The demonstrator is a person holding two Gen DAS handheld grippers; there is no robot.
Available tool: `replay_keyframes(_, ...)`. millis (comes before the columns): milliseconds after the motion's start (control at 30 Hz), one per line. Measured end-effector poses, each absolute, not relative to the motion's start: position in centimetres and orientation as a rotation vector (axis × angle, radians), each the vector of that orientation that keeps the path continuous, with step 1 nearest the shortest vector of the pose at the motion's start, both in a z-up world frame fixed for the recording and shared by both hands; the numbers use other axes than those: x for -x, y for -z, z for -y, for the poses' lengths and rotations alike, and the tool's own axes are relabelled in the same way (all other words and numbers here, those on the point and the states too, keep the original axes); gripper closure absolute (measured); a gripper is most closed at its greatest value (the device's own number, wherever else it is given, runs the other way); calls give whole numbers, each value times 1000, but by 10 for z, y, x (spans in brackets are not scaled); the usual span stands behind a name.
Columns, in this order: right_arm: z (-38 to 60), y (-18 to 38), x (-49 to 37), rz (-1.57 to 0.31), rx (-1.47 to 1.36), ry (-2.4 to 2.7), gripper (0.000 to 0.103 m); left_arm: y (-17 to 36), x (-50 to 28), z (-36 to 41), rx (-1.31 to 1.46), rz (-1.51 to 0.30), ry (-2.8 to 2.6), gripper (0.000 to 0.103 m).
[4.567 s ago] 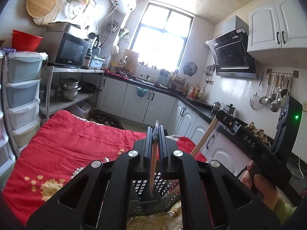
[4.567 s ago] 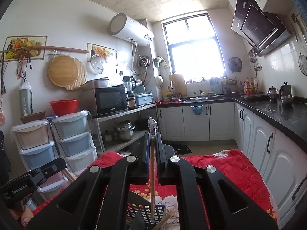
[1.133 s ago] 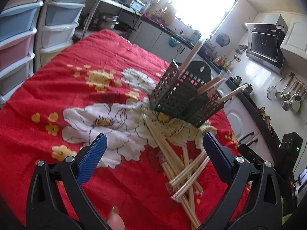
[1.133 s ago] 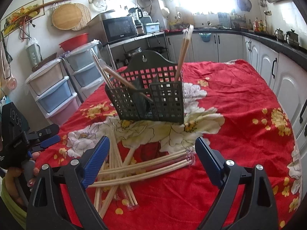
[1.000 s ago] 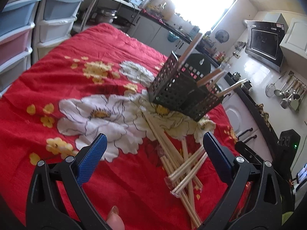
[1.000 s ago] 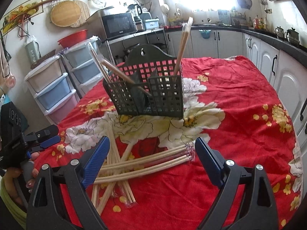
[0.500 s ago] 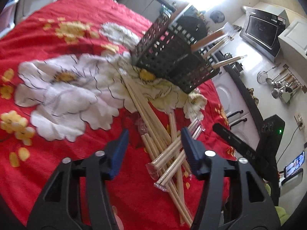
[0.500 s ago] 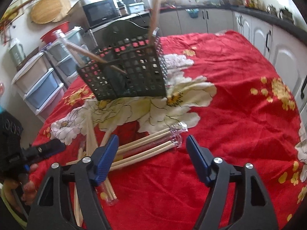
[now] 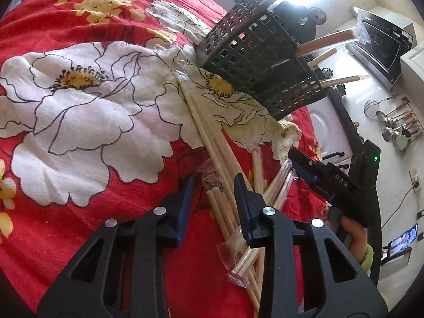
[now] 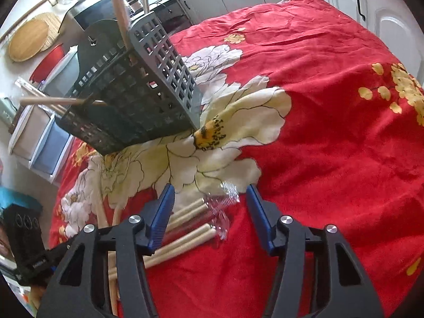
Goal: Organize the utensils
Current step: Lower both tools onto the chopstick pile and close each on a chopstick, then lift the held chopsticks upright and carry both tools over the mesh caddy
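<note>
The chopsticks (image 10: 182, 243) run hidden under the right claw (image 10: 210, 213), their far ends unseen.

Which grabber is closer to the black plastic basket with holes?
Neither clearly. The left gripper and the right gripper both sit low over loose wooden chopsticks, short of the black mesh basket from different sides.

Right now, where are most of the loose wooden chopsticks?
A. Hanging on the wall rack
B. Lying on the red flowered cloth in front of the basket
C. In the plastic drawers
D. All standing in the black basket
B: the chopsticks lie in a crossed pile on the red flowered cloth, in front of the black basket, which holds only a few.
</note>
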State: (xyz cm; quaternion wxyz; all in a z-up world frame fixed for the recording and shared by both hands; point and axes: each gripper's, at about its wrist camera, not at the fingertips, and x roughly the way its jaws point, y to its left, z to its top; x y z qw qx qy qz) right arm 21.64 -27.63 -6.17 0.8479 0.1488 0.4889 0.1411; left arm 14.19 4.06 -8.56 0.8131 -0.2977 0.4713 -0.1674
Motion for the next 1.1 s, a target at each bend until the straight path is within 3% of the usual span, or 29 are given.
replay_keyframes(67,275,63,-219,-1037,-306,-297,69,85,-143,-39,631,-1006,356,81)
replay_keyframes(133,275,63,-220,-1039,-317,-308,88,86,-144,-37,622,-1004,351,83)
replay_keyframes(233,276,63,-221,-1030,-351,-322,100,88,-145,-38,625,-1005,344,89)
replay_keyframes(667,274,10,-204,-847,-377,-408,101,92,-141,-56,722,-971,373,99)
replay_keyframes(1100,246,-55,-178,-681,-316,-552,101,37,-122,-95,687,-749,280,100)
